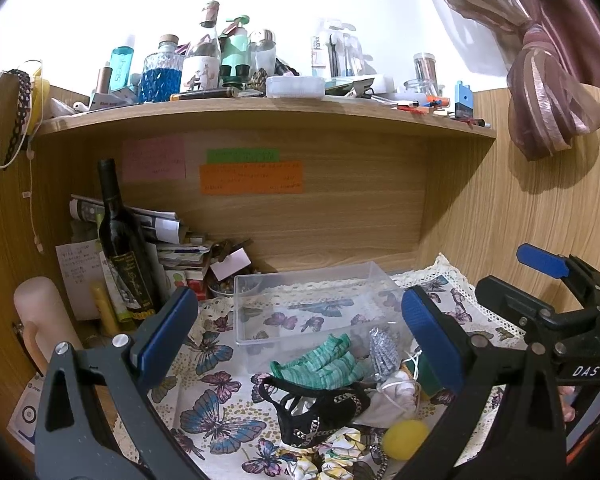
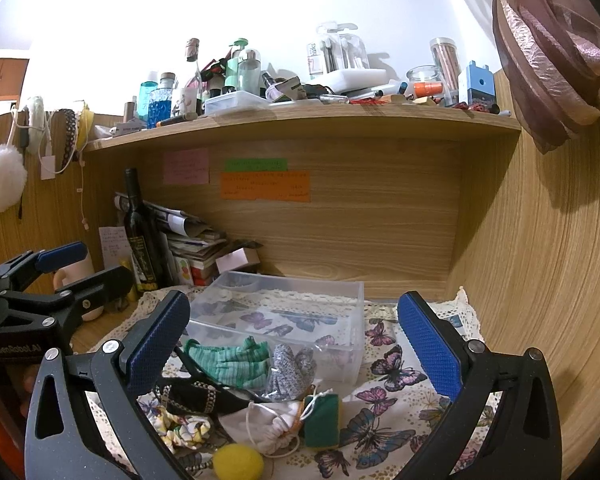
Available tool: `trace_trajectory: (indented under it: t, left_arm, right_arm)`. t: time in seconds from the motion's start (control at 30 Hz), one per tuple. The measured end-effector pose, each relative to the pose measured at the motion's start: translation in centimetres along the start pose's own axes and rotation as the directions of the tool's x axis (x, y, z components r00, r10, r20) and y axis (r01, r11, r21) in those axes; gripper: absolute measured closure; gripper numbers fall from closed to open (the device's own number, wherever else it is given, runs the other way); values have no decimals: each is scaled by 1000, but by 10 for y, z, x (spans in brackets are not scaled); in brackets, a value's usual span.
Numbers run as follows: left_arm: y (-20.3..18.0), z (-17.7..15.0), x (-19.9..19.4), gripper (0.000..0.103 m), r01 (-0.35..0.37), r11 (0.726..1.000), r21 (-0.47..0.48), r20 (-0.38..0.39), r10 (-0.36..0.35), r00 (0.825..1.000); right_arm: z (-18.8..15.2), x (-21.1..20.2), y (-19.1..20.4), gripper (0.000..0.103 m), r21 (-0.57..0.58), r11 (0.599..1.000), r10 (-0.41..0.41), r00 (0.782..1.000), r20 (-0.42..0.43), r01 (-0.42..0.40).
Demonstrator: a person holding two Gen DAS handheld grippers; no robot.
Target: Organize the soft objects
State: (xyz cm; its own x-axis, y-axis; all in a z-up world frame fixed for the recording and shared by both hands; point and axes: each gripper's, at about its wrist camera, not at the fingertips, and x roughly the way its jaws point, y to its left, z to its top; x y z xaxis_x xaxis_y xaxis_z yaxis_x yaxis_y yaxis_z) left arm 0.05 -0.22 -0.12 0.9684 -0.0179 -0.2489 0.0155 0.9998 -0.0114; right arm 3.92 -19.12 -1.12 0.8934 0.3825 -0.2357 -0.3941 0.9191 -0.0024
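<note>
A pile of soft things lies on the butterfly cloth (image 1: 220, 412) in front of a clear plastic box (image 1: 320, 300): green striped cloth (image 1: 328, 364), black chained fabric (image 1: 320, 412), silver mesh pouch (image 1: 384, 350), white drawstring bag (image 1: 396, 398), yellow ball (image 1: 405, 438), floral scrunchie (image 1: 336, 452). The right wrist view shows the box (image 2: 284, 316), green cloth (image 2: 232, 360), silver pouch (image 2: 290, 372), white bag (image 2: 272, 424), green sponge (image 2: 322, 420), ball (image 2: 238, 462). My left gripper (image 1: 300, 344) is open above the pile. My right gripper (image 2: 296, 356) is open above it too, empty.
A dark wine bottle (image 1: 124, 248) and stacked papers (image 1: 172, 248) stand at the back left. A wooden shelf (image 1: 260, 116) overhead carries several bottles and jars. A wooden wall (image 2: 540, 280) closes the right side. A pink curtain (image 1: 540, 80) hangs at upper right.
</note>
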Motion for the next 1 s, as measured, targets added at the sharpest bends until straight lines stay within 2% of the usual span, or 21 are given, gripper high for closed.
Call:
trace_trajectory:
  t: [1.0]
  left_arm:
    - [-1, 1, 0, 0, 4, 1000, -4, 8, -4, 1000]
  right_arm:
    - [3, -2, 2, 0, 5, 1000, 1, 1000, 7, -1]
